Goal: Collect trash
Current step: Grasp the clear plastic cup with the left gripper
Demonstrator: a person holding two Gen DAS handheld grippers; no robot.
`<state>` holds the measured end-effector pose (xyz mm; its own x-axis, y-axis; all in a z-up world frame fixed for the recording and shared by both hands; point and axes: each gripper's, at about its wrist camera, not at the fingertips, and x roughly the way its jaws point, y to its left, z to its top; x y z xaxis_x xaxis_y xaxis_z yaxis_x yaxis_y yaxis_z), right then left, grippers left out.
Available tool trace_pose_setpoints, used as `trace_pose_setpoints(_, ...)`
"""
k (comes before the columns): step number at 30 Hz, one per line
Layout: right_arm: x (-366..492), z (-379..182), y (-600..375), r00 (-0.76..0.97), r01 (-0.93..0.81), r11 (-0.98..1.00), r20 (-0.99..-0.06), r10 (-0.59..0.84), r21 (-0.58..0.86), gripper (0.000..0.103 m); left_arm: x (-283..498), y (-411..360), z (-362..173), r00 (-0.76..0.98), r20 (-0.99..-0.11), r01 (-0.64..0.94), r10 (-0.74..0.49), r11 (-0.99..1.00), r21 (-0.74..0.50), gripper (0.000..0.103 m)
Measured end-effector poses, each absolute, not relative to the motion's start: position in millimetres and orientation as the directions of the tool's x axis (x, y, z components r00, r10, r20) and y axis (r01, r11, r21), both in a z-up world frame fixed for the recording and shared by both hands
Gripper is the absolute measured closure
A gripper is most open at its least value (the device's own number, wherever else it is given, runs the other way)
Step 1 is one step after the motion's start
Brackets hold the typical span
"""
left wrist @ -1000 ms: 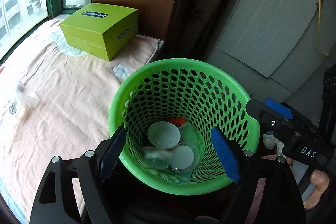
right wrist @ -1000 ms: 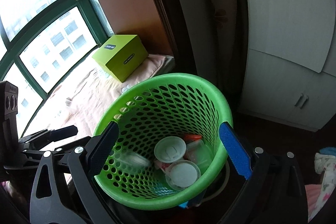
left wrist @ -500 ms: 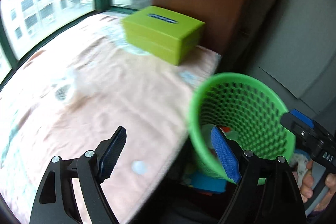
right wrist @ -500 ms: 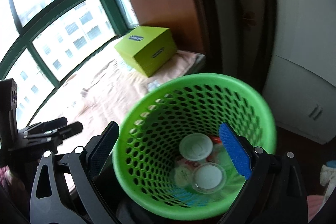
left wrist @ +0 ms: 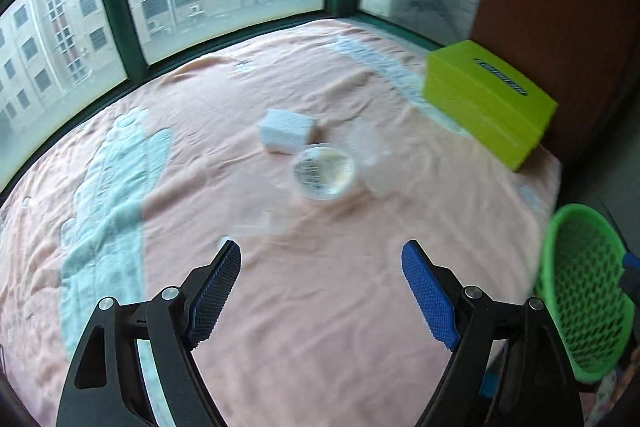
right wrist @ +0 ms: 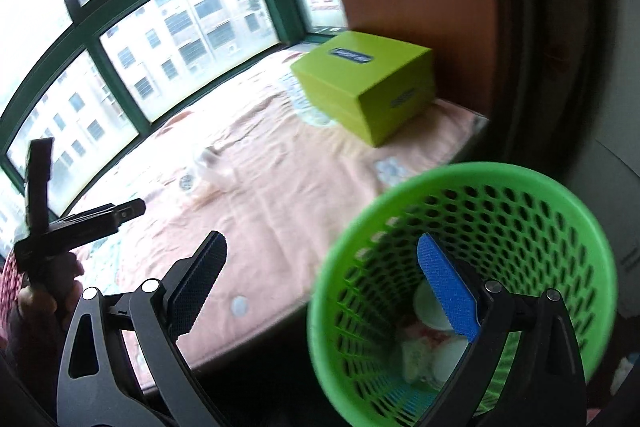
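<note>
Trash on the pink blanket [left wrist: 320,307]: clear lidded cup [left wrist: 324,171], foam block [left wrist: 286,130] touching it on the far-left, blurred clear cup [left wrist: 370,157] on its right. Left gripper [left wrist: 320,291] empty, fingers wide, near the cluster. Right gripper [right wrist: 320,279] also wide and empty, one finger over the green basket [right wrist: 560,211]. Risk: the thin cup may crush or skid if pinched off-centre. Only the right view shows trash inside the basket; only the left view shows the cluster clearly.

A white foam block [left wrist: 287,130], a clear round lid [left wrist: 324,169] and a clear cup [left wrist: 370,155] lie mid-frame on the bed; the green basket [right wrist: 464,287], lower right, holds cups.
</note>
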<state>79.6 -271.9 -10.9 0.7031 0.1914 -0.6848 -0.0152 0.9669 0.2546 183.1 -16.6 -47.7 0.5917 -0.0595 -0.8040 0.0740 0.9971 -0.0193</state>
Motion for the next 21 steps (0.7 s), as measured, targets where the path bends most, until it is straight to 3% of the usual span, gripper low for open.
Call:
trace_pose_setpoints(11, 126.9, -21.7, -222.3, 0.655, -0.101, 0.960, -0.709, 0.262, 0.261, 0.008, 230.4, 13.9, -95.9, 0.531, -0.847, 0.031, 0.013, 0.999, 0.035, 0.024)
trace_pose_setpoints(16, 149.9, -27.9, -203.2, 0.631, -0.131, 0.952, -0.717, 0.295, 0.276, 0.008, 243.5, 19.1, -107.3, 0.520, -0.854, 0.033, 0.001, 0.999, 0.021, 0.034)
trace_pose_setpoints(21, 175.2, -35.4, -184.9, 0.590, -0.154, 0.926, -0.720, 0.367, 0.345, 0.008, 249.1, 24.9, -111.5, 0.521, -0.853, 0.045, -0.031, 0.999, -0.009, 0.053)
